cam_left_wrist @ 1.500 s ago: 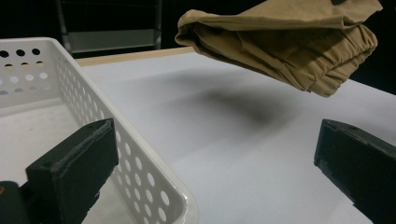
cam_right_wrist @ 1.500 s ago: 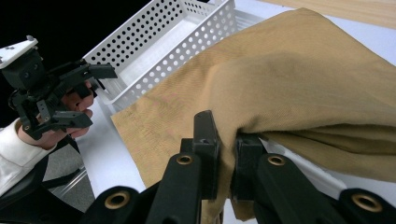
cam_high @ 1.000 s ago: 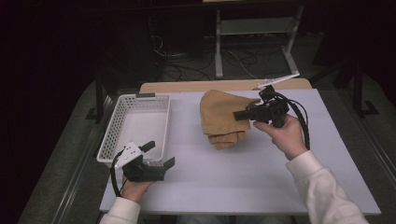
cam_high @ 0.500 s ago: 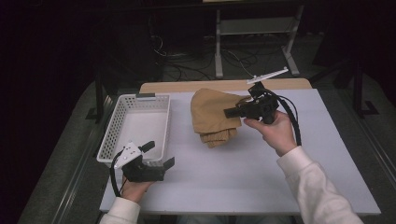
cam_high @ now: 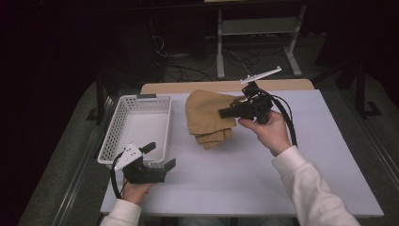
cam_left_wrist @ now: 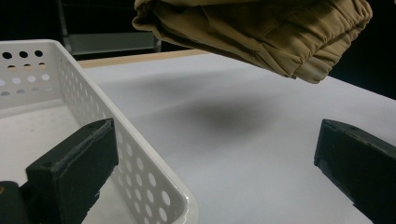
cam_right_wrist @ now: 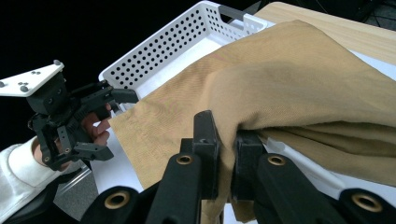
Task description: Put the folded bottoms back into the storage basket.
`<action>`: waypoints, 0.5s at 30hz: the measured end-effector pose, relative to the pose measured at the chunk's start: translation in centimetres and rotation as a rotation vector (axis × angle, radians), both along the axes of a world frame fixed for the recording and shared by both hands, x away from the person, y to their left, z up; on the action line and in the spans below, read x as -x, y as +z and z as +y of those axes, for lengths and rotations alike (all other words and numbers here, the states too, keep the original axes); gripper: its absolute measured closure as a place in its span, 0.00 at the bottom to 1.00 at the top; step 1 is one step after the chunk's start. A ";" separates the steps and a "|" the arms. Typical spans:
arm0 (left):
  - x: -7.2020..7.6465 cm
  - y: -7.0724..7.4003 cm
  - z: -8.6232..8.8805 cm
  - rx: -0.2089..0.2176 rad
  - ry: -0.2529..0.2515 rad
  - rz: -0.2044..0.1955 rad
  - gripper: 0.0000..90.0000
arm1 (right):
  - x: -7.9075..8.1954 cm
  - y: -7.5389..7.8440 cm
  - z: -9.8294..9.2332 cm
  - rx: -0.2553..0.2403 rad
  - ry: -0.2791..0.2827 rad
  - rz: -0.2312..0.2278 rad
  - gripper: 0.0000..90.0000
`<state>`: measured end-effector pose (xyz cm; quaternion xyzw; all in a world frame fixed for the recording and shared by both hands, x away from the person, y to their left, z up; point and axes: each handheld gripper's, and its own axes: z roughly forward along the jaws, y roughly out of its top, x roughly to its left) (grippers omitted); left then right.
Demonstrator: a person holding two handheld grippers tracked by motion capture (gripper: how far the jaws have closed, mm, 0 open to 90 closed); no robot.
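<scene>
A folded tan cloth (cam_high: 207, 117) hangs above the white table (cam_high: 263, 188), pinched at its right edge by my right gripper (cam_high: 226, 113). The right gripper view has both black jaws pressed together on a fold of the cloth (cam_right_wrist: 289, 79), the right gripper (cam_right_wrist: 224, 135) shut on it. In the left gripper view the cloth (cam_left_wrist: 261, 32) floats over its shadow. A white perforated basket (cam_high: 113, 134) stands at the left. My left gripper (cam_high: 160, 155) rests open by the basket's near right corner, its jaws wide apart with nothing between them. One jaw lies over the basket rim (cam_left_wrist: 154, 163).
A wooden tabletop edge (cam_high: 226, 86) shows behind the white surface. A metal stand (cam_high: 254, 28) and cables lie on the dark floor beyond. Bare white table stretches in front of and to the right of the cloth.
My right gripper has carried the cloth leftward toward the basket and slightly higher. The left gripper has stayed in place, still open.
</scene>
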<state>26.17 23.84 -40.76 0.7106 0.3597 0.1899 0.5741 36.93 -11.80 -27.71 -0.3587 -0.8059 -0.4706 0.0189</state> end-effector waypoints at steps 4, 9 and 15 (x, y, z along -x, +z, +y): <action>0.0 0.0 0.0 0.002 0.001 0.001 0.00 | 0.0 0.2 0.5 0.001 0.007 -0.005 0.91; 0.0 0.0 0.0 0.001 -0.001 0.000 0.00 | -0.2 0.6 1.2 0.003 0.016 -0.018 0.91; 0.0 0.0 0.0 0.006 0.001 0.001 0.00 | -0.3 1.1 2.1 0.005 0.029 -0.028 0.91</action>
